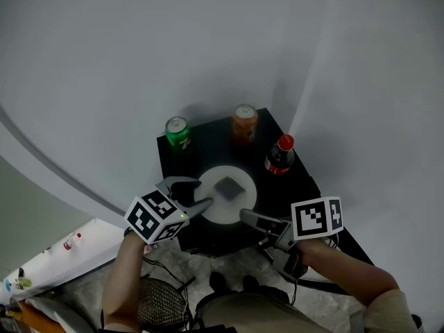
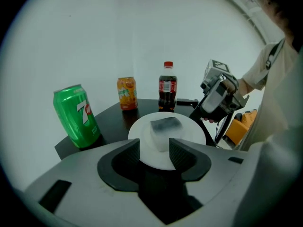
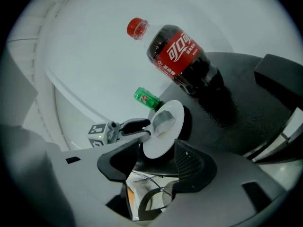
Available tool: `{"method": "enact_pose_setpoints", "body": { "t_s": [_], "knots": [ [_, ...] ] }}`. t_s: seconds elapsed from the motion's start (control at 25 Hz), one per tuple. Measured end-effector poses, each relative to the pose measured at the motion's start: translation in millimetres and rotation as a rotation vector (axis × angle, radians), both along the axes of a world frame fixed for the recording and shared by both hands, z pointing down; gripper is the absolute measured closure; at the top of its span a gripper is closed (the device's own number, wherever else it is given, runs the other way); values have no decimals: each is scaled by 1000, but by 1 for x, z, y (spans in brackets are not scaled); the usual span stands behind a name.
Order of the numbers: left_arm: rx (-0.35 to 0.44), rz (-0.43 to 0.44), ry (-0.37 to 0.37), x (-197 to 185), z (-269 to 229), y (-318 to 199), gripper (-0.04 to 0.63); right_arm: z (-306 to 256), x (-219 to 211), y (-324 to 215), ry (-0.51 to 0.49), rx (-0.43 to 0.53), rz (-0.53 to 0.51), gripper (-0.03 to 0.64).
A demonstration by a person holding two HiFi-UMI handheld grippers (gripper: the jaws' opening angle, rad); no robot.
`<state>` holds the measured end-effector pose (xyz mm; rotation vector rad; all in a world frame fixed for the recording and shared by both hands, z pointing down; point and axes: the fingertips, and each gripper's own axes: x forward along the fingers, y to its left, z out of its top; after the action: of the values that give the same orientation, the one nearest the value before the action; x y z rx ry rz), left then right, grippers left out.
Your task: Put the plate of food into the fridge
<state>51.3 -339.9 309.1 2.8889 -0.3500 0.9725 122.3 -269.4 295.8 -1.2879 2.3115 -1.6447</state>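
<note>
The left tool has its jaws standing wide apart with nothing clamped, and in the left gripper view the near rim of the white plate shows in the gap between its dark ribbed pads. From the head view the left tool sits at the plate's left edge, one jaw reaching over the rim and the other lying along it; whether either tip actually touches the rim is hard to say from these angles. The right tool is likewise spread wide and holds nothing, its jaws framing the plate from the opposite side. In the head view the right tool lies just beside the plate's lower right rim. The plate rests flat near the middle of a small black table, and on it lies one pale grey block of food with a darker top, roughly at its centre. Behind the plate stand three drinks, all upright: a green can at the left rear, an orange can at the rear centre, and a cola bottle with a red cap to the right, nearest the right tool. The table stands against a plain pale wall.
</note>
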Motion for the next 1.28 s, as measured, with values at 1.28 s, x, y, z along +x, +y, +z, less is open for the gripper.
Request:
{"method": "enact_pose_setpoints", "body": {
  "t_s": [1.28],
  "knots": [
    [-171,71,-76,0,7,-13,437,-5,0,17,-63,129,124,399]
  ]
}}
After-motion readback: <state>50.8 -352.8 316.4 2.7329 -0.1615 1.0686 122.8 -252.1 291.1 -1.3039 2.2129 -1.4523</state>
